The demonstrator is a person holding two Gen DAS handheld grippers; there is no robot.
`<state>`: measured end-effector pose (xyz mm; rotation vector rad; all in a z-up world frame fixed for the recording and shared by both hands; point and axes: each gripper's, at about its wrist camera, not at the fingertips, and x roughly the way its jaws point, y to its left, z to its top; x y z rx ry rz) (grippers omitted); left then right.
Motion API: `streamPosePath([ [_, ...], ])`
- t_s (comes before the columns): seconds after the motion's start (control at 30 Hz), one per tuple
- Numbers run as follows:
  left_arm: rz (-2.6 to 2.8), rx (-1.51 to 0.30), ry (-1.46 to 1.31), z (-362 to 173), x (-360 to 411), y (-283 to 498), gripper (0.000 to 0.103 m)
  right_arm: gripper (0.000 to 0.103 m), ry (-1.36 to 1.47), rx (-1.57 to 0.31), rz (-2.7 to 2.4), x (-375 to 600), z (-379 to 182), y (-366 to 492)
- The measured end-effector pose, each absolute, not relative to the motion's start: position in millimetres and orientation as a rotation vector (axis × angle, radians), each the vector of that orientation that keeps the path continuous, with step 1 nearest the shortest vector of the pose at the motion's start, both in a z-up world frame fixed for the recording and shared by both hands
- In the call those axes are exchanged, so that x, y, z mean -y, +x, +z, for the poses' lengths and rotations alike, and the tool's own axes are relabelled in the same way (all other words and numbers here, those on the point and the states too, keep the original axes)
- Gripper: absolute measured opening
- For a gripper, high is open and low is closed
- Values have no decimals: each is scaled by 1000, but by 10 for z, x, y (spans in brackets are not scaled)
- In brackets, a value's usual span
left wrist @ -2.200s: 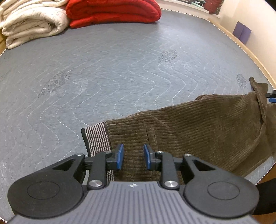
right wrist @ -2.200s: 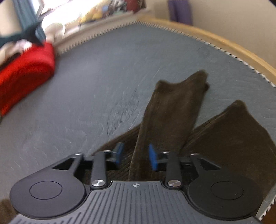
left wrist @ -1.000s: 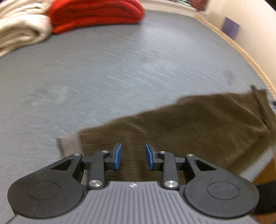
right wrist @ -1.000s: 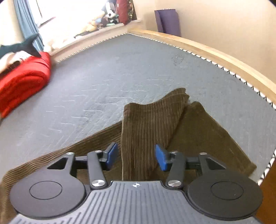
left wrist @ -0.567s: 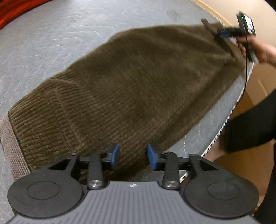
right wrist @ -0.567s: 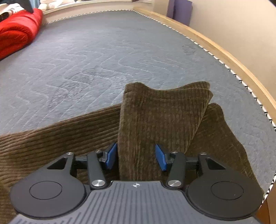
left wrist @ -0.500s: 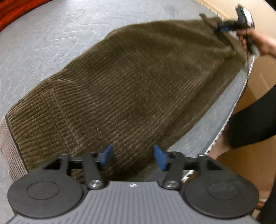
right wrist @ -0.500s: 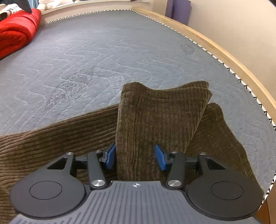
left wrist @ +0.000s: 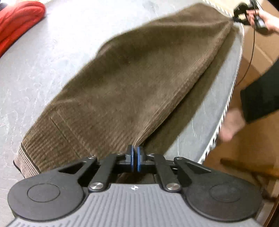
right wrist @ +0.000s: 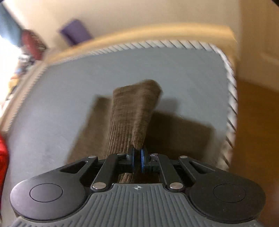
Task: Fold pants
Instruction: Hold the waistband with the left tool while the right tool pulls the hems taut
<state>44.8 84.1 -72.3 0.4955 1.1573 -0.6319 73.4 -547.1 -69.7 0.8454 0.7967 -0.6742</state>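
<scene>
Where gripped at two ends, found the brown ribbed corduroy pants point(left wrist: 139, 78) raised in a sloping sheet above the grey quilted mattress point(left wrist: 43, 61), with more of the cloth lying flat on the mattress beneath, near its right edge. Noted a pale striped waistband lining point(left wrist: 24, 160) at the near-left end of the pants, with a pocket seam just beside it.

Found the left gripper point(left wrist: 135, 161) clenched on the near edge of the pants, blue pads pressed together with corduroy between them. Made out the right gripper point(left wrist: 244, 12) at the far end of the cloth, held in the person's right hand point(left wrist: 266, 17), with a thin black cable point(left wrist: 252, 52) hanging from it. From the right wrist view, saw that gripper's blue pads clamped on a fold of one trouser leg, lifted ahead of the gripper and ending in a hem above the mattress, and the other leg flat below it in shadow. Could not make out finer detail through the motion blur in both views.

Further out, noted a folded red blanket point(left wrist: 17, 19) on the far-left part of the mattress, a light wooden bed frame point(right wrist: 122, 38) along the mattress edge, a purple object point(right wrist: 75, 32) against the cream wall, and a brown wooden floor point(right wrist: 252, 122) to the right.
</scene>
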Motion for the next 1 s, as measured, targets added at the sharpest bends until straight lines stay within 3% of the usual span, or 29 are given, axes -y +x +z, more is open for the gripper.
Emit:
streamPosePath([
  [0.13, -616, -1187, 549, -796, -951, 381, 0, 15, 925, -792, -618, 5645, -852, 620],
  [0.23, -581, -1189, 525, -797, -1056, 425, 0, 41, 922, -727, -636, 5787, -856, 609],
  [0.27, -591, -1172, 503, -762, -1070, 430, 0, 42, 943, -699, -657, 5855, -877, 600],
  [0.33, -607, -1139, 428, -683, -1072, 453, 6, 42, 991, -661, -678, 5955, -931, 596],
  [0.4, -622, -1130, 361, -653, -1099, 474, 30, 42, 1028, -636, -681, 6008, -989, 641],
  [0.47, -634, -1132, 350, -672, -1027, 467, 37, 41, 1016, -625, -676, 6036, -1006, 692],
  [0.53, -652, -1139, 371, -731, -974, 439, 37, 40, 988, -612, -670, 6040, -972, 731],
  [0.6, -656, -1138, 411, -813, -915, 413, 37, 26, 962, -594, -661, 6032, -931, 758],
  [0.63, -661, -1139, 430, -853, -892, 399, 37, 14, 949, -594, -661, 6028, -909, 766],
  [0.77, -637, -1130, 531, -994, -813, 336, 35, 13, 922, -576, -672, 6040, -824, 701],
  [0.87, -649, -1108, 536, -904, -830, 345, 5, 11, 915, -546, -674, 6040, -725, 627],
  [1.0, -592, -1001, 478, -534, -1016, 376, 4, 10, 850, -429, -692, 5945, -388, 466],
])
